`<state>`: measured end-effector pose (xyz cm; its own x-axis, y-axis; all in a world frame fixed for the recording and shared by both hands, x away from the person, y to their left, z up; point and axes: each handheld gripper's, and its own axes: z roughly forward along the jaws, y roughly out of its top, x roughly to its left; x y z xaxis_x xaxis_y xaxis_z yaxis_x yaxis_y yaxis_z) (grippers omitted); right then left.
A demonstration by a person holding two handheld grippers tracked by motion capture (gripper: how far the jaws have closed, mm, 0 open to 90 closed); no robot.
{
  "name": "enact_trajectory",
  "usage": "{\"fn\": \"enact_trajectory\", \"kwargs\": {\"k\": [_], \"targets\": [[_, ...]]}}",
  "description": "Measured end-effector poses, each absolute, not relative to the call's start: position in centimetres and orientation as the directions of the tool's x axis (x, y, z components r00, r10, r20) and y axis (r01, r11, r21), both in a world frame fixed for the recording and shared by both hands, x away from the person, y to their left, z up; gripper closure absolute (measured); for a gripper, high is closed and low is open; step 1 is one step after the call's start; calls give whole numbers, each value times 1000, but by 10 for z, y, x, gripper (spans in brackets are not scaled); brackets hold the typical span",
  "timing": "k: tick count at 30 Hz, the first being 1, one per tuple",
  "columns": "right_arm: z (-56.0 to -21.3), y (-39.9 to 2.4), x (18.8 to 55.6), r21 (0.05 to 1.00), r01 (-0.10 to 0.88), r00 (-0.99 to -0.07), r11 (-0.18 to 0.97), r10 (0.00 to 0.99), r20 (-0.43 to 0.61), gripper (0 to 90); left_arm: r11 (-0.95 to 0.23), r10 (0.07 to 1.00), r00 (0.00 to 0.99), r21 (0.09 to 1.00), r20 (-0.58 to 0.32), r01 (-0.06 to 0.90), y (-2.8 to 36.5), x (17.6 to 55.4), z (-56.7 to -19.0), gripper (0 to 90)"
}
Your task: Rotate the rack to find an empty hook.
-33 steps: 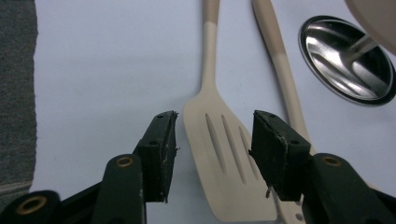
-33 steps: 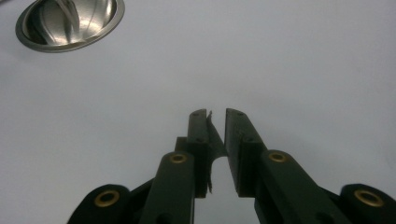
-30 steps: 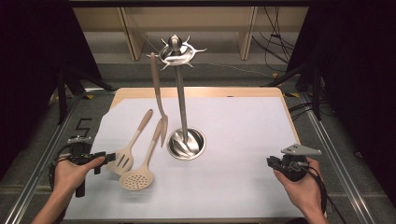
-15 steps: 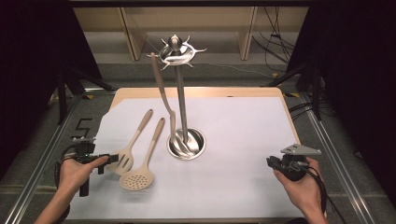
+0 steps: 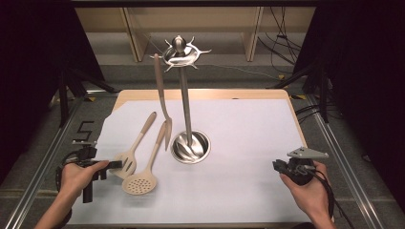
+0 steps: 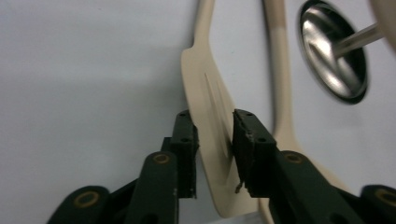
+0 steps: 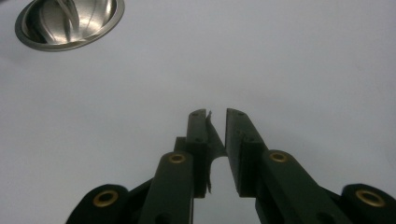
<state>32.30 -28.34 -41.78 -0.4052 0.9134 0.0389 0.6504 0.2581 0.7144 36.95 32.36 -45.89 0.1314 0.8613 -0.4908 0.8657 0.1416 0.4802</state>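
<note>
A beige slotted spatula (image 5: 128,161) lies on the white sheet, handle pointing away. My left gripper (image 5: 116,165) has just been closing, and the spatula's blade (image 6: 210,93) now stands between the pads (image 6: 239,135), which touch both of its sides (image 6: 215,135). A beige skimmer (image 5: 139,183) lies just to its right. A beige fork (image 5: 162,107) hangs from the steel utensil stand (image 5: 185,109). My right gripper (image 5: 278,165) rests at the near right, its jaws (image 7: 217,116) a narrow gap apart with nothing between them.
The stand's round steel base (image 5: 191,147) sits mid-table, also seen in the left gripper view (image 6: 334,56) and the right gripper view (image 7: 70,21). The skimmer's handle (image 6: 280,70) runs close beside the spatula. The white sheet (image 5: 248,138) covers a wooden board (image 5: 224,94).
The left jaws have come together around the spatula's blade. The hanging fork has swung slightly on the stand. Both hands stay where they were.
</note>
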Motion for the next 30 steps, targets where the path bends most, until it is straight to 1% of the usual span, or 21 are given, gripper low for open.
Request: {"fn": "enact_trajectory", "kwargs": {"k": [1, 2, 3, 4, 5, 6, 7, 8, 9, 10, 11, 15, 16, 19, 20, 23, 25, 27, 28, 29, 30], "targets": [[-419, -283, 323, 723, 644, -404, 251, 914, 43, 799, 174, 835, 124, 472, -536, 864, 325, 369, -457, 742], [-418, -285, 324, 721, 632, -422, 285, 907, 11, 799, 192, 826, 119, 473, -552, 860, 325, 368, -455, 781], [-418, -283, 323, 718, 648, -407, 254, 913, 44, 799, 176, 835, 128, 480, -535, 859, 326, 368, -454, 792], [-420, -285, 326, 731, 616, -439, 293, 898, 10, 799, 165, 844, 129, 480, -521, 862, 328, 367, -452, 795], [-419, -286, 326, 725, 621, -439, 299, 898, 6, 799, 160, 846, 131, 480, -517, 862, 330, 365, -452, 800], [-418, -284, 324, 712, 644, -414, 280, 910, 16, 799, 161, 848, 129, 481, -515, 862, 333, 364, -451, 805], [-418, -285, 324, 712, 642, -418, 285, 908, 13, 799, 169, 848, 125, 486, -515, 857, 335, 361, -451, 813], [-419, -287, 325, 716, 622, -434, 318, 901, -23, 799, 173, 847, 120, 483, -517, 858, 338, 359, -450, 820], [-419, -287, 325, 714, 621, -443, 325, 896, -22, 799, 183, 842, 119, 486, -526, 855, 341, 355, -451, 827], [-419, -283, 323, 698, 660, -415, 280, 909, 28, 799, 170, 844, 126, 484, -521, 859, 343, 352, -451, 836], [-420, -287, 326, 720, 614, -451, 323, 892, -16, 799, 175, 834, 130, 481, -536, 859, 345, 348, -450, 845], [-419, -284, 326, 725, 618, -436, 304, 900, -5, 799, 172, 838, 130, 482, -530, 859, 348, 333, -449, 849], [-419, -284, 326, 725, 618, -437, 305, 900, -6, 799, 156, 842, 134, 473, -522, 867, 351, 329, -448, 850], [-418, -283, 325, 716, 635, -429, 288, 903, 17, 799, 173, 841, 121, 475, -527, 863, 354, 316, -448, 850], [-419, -284, 326, 725, 618, -445, 303, 896, 5, 799, 177, 841, 115, 468, -529, 866, 356, 313, -448, 850], [-419, -284, 326, 724, 620, -445, 302, 895, 8, 799, 203, 836, 96, 467, -541, 861, 357, 303, -449, 848], [-419, -284, 326, 724, 621, -442, 300, 897, 7, 799, 192, 839, 107, 474, -533, 859, 357, 299, -450, 840], [-418, -283, 325, 716, 636, -425, 287, 905, 14, 798, 154, 858, 115, 464, -500, 872, 357, 297, -447, 810], [-418, -283, 325, 716, 636, -426, 288, 905, 14, 797, 155, 868, 114, 481, -484, 863, 355, 297, -448, 774], [-420, -284, 326, 722, 621, -441, 306, 898, -1, 796, 102, 897, 131, 485, -423, 868, 356, 297, -447, 711], [-420, -283, 326, 721, 622, -441, 306, 898, 0, 796, 74, 912, 141, 494, -385, 866, 355, 298, -447, 655]]}}
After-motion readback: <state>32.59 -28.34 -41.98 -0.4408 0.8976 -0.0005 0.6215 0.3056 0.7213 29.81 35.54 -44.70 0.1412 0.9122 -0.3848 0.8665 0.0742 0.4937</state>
